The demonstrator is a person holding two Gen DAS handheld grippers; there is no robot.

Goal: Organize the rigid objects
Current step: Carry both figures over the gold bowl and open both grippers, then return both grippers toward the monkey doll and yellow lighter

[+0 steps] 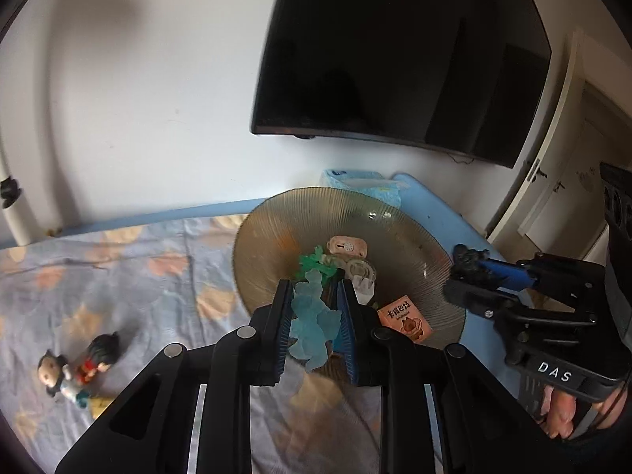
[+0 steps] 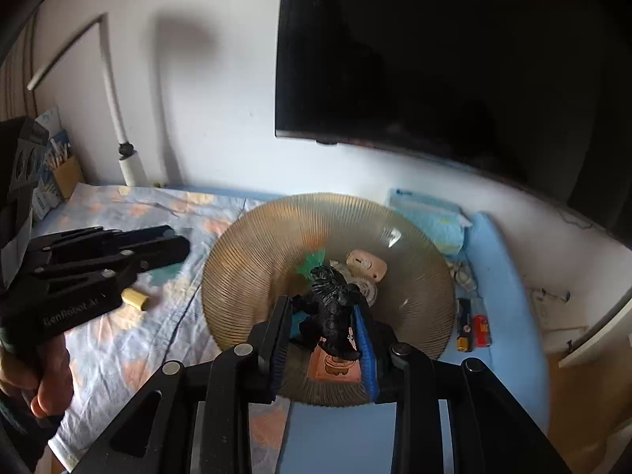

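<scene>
Over the ribbed glass plate (image 1: 276, 237) on the floral sheet, the left gripper (image 1: 314, 316) pinches a translucent blue figure (image 1: 312, 324) above the near rim. Beside it, the right gripper (image 2: 324, 324) clamps a black figure (image 2: 331, 308) over the plate. On the plate lie a green toy (image 1: 314, 262), a pink case (image 1: 347, 245) and an orange card (image 1: 407, 318). Left of the plate, two dolls (image 1: 79, 367) lie on the sheet.

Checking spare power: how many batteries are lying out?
2: one black-and-yellow battery and one red battery, side by side on the blue mat right of the plate. Others may be hidden.
</scene>
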